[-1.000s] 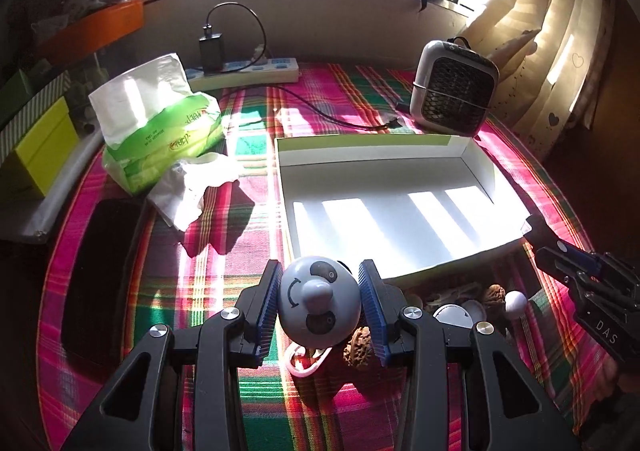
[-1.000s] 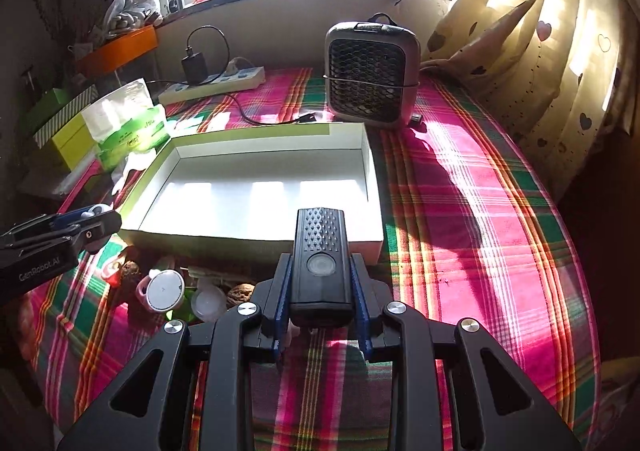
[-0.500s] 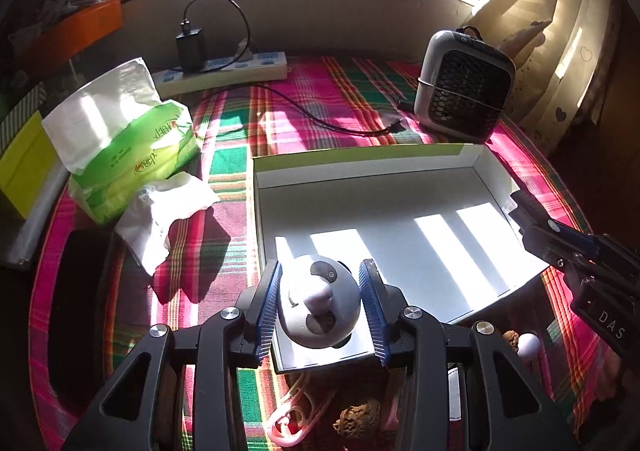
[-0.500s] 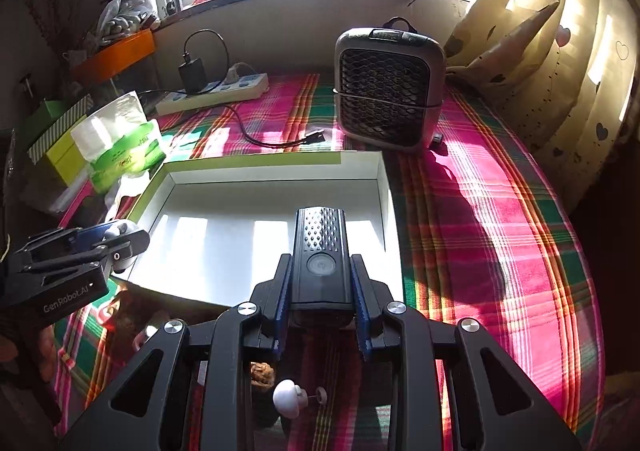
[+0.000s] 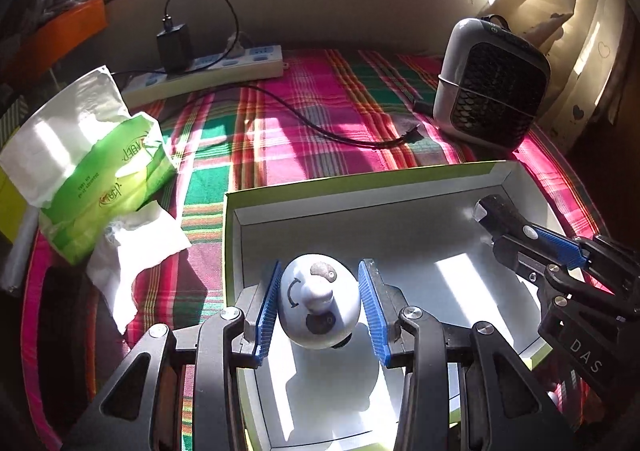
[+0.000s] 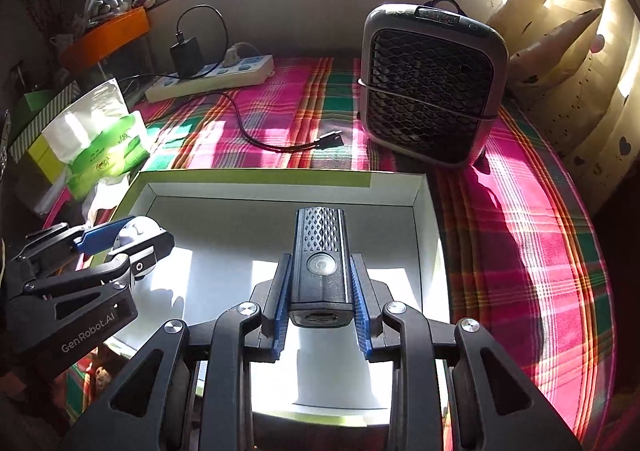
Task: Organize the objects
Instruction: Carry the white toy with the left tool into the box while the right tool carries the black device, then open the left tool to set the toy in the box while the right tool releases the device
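Sitting on the far left of the checked cloth (image 5: 320,123) is a green tissue pack (image 5: 92,171), with a loose tissue (image 5: 136,247) lying just beside it. Near it, the left gripper (image 5: 318,305) is squeezing a round panda toy (image 5: 318,307) between its blue pads (image 5: 267,311). The toy is hanging over the near left part of the white box (image 5: 400,187). To the right, the right gripper (image 6: 322,303) is squeezing a black flashlight (image 6: 321,259), which is pointing away over the right part of the same box. A power strip (image 6: 212,77) is lying at the far edge by the window, and its black cable (image 6: 256,135) is curling across the cloth. A small fan (image 6: 430,85) is standing on the far right, behind the box.
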Motion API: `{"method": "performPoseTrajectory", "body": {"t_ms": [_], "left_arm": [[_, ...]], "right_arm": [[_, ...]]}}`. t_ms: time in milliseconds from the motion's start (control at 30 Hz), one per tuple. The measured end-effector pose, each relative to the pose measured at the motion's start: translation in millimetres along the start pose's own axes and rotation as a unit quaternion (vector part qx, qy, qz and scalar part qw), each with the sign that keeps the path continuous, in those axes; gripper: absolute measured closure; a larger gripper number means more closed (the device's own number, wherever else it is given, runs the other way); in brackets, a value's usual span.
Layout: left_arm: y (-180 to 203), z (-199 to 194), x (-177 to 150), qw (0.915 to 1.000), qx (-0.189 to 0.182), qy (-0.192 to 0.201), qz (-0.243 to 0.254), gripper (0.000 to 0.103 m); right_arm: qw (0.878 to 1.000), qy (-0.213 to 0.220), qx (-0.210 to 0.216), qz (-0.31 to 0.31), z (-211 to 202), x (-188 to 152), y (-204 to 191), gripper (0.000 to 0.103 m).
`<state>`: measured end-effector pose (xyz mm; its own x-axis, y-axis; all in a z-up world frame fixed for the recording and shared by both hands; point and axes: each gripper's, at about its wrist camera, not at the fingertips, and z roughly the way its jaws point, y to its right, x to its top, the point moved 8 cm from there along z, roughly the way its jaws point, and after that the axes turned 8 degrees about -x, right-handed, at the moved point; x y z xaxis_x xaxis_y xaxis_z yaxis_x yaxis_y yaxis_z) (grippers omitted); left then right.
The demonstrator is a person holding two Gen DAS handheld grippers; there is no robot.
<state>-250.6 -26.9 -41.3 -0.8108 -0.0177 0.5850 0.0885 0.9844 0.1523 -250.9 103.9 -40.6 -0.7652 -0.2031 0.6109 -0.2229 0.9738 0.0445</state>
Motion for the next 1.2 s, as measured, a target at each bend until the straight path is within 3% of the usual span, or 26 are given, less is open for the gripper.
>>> {"method": "performPoseTrajectory", "body": {"t_ms": [500,967,1033,1100,1200], "left_arm": [[2,16,3,0.9996,0.019,-0.012,0.019,0.066],[4,20,6,0.9992,0.027,-0.013,0.027,0.065],[2,21,7,0.9992,0.025,-0.014,0.029,0.065],[3,21,8,0.9991,0.023,-0.016,0.032,0.065],[2,23,9,0.9989,0.019,-0.022,0.037,0.065]], "right_arm": [[1.000,-0.025,-0.004,-0.005,27,3,2,0.075],[1.000,-0.025,-0.013,-0.014,27,4,0,0.075],[1.000,-0.023,-0.012,-0.014,25,5,0,0.073],[1.000,-0.018,-0.012,-0.016,22,6,-1,0.059],[1.000,-0.011,-0.015,-0.021,17,9,-2,0.056]]}}
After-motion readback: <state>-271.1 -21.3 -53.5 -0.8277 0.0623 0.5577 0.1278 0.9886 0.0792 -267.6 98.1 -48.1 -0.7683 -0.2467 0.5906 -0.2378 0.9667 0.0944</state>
